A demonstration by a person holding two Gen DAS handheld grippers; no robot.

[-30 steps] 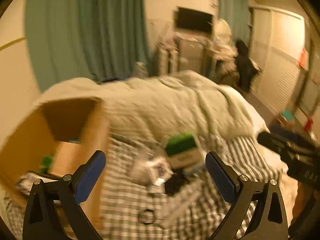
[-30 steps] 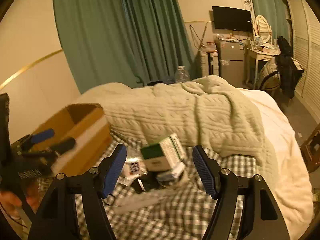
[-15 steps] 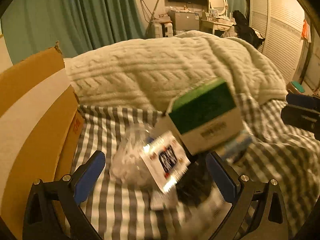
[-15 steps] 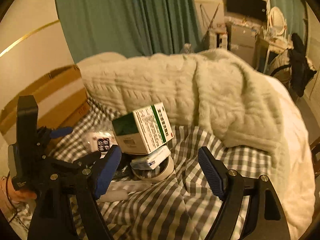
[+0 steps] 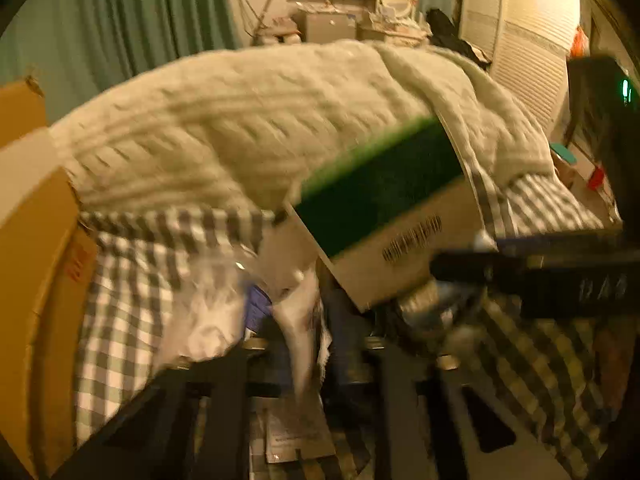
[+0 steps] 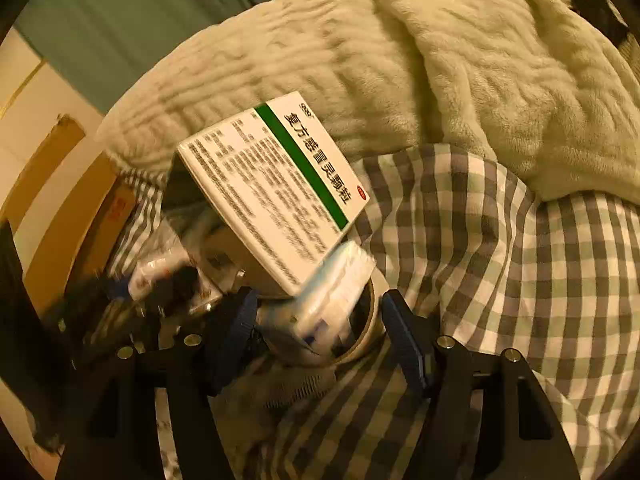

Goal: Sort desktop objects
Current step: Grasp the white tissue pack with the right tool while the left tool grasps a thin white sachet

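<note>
A pile of small objects lies on the checked sheet (image 6: pixel 500 260). A white medicine box with a green band (image 6: pixel 272 192) (image 5: pixel 384 220) leans on top of it. My left gripper (image 5: pixel 308 344) is shut on a clear plastic packet with a white card (image 5: pixel 304 320) at the pile's near side. My right gripper (image 6: pixel 320 328) is closing. A tape roll (image 6: pixel 370 320) and a white-blue wrapped pack (image 6: pixel 336 292) sit between its blue pads (image 6: pixel 400 340), which do not clearly press on them. The picture in the left wrist view is blurred.
An open cardboard box (image 5: pixel 32 260) (image 6: pixel 60 208) stands at the left of the pile. A cream knitted blanket (image 6: pixel 360 60) is heaped behind it. The right tool's black body (image 5: pixel 540 272) reaches in from the right in the left wrist view. Furniture stands at the far wall.
Both grippers have dropped down onto the pile. The left jaws went from wide open to shut on the plastic packet. The right jaws have narrowed around the tape roll and pack.
</note>
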